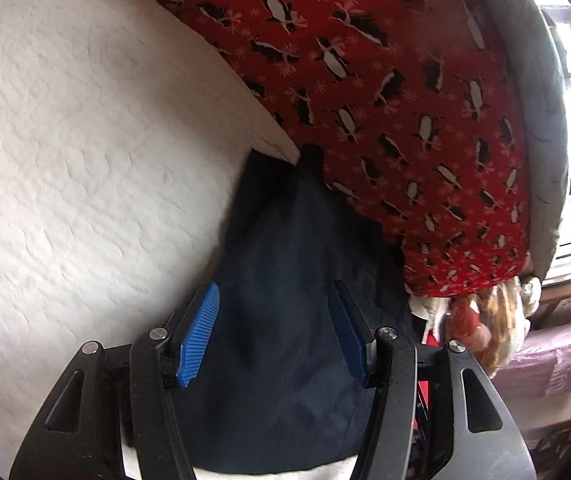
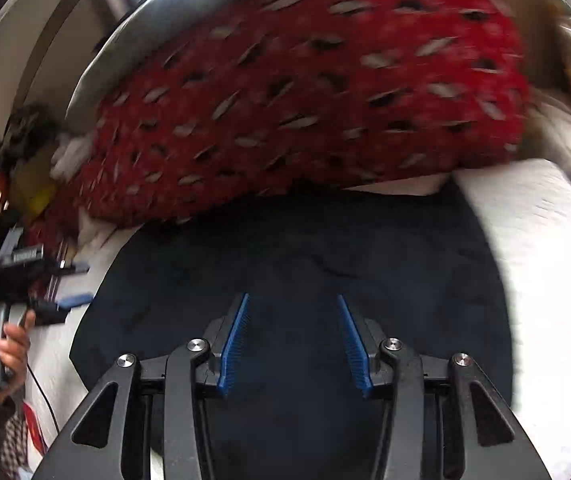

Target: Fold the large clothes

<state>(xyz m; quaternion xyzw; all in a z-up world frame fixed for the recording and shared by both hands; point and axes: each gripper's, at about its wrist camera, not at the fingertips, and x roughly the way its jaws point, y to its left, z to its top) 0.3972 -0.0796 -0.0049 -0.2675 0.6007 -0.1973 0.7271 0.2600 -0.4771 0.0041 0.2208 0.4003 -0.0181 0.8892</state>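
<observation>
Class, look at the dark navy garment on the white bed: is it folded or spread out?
Cannot tell for sure. The navy garment lies flat on the bedspread with rounded edges; no fold layers show.

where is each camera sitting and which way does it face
Left wrist: on the left gripper, looking along its open fingers over the dark navy garment on the white bedspread.
Right wrist: on the right gripper, open above the same garment; the person's left hand shows at the left edge.
Both share the red penguin-print blanket.
</observation>
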